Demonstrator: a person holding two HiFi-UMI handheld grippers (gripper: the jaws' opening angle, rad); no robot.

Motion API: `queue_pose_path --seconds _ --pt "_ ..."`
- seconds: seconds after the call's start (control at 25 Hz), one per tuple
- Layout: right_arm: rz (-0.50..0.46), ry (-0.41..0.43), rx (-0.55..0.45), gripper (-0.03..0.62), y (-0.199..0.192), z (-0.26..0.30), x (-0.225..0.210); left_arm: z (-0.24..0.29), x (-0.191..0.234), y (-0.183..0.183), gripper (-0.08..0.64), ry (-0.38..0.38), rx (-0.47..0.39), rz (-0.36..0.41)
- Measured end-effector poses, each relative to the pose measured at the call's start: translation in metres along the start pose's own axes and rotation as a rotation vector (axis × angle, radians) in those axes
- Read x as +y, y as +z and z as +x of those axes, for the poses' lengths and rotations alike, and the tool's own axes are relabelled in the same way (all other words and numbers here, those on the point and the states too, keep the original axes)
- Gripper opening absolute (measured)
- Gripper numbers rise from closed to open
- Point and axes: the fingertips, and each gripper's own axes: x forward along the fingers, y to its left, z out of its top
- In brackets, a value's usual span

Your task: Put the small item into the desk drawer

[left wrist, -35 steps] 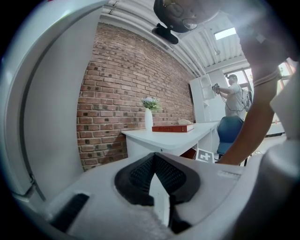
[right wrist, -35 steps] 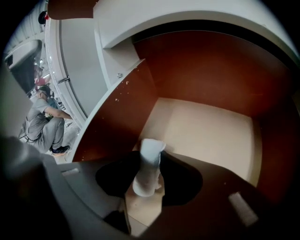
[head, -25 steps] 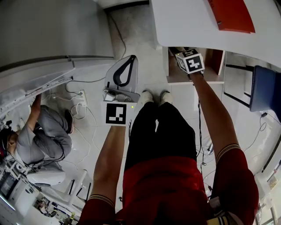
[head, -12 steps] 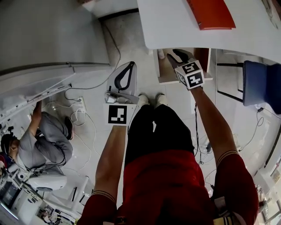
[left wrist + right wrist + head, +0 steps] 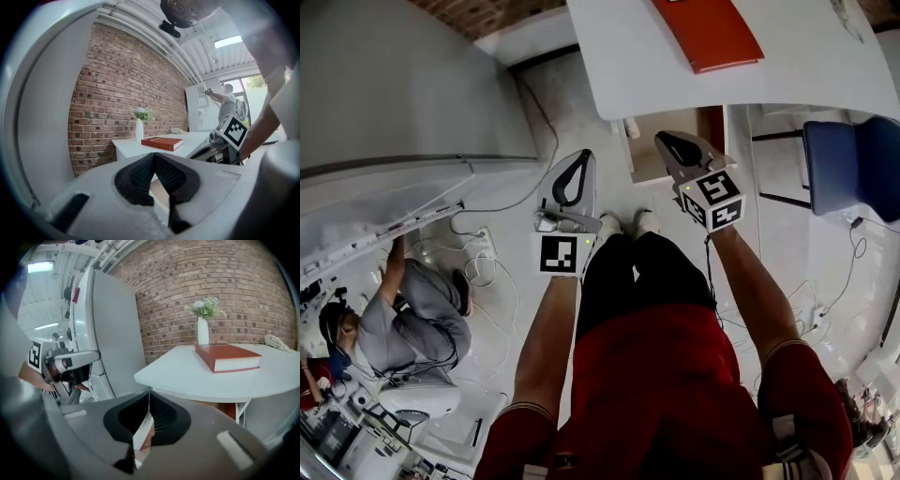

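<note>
The white desk (image 5: 806, 66) has an open drawer (image 5: 649, 155) under its near edge, showing a tan inside. No small item shows in any view. My right gripper (image 5: 664, 139) hangs just in front of the drawer, below the desk edge. Its jaws have just been closing, and in the right gripper view (image 5: 149, 397) the tips meet with nothing between them. My left gripper (image 5: 579, 155) floats to the left of the drawer. It is shut and empty, as the left gripper view (image 5: 153, 159) confirms.
A red book (image 5: 708, 33) lies on the desk, and a white vase with flowers (image 5: 203, 329) stands behind it. A blue chair (image 5: 853, 169) is at the right. A person (image 5: 403, 328) crouches on the floor at the left, near cables (image 5: 487, 253) and a grey cabinet (image 5: 394, 84).
My right gripper has come up and back out of the drawer toward me. The left gripper has risen a little beside it.
</note>
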Motion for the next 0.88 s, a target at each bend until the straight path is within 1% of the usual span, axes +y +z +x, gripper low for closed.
queue_pose_path --seconds 0.08,0.24,0.44,0.72,0.88 --pt "0.016 0.001 -0.050 0.011 0.018 -0.018 0.010 -0.003 -0.007 0.011 0.006 -0.015 -0.004 -0.007" --pt "0.043 0.026 -0.150 0.011 0.052 -0.052 0.032 -0.011 -0.024 0.036 0.006 -0.055 -0.021 -0.018" --pt "0.035 0.079 -0.231 0.011 0.079 -0.093 0.062 -0.026 -0.043 0.065 0.006 -0.094 -0.037 -0.020" --pt "0.022 0.082 -0.310 0.011 0.101 -0.134 0.080 -0.049 -0.054 0.102 0.006 -0.135 -0.080 0.002" --pt "0.008 0.084 -0.355 0.011 0.110 -0.155 0.087 -0.062 -0.067 0.118 0.006 -0.155 -0.093 0.035"
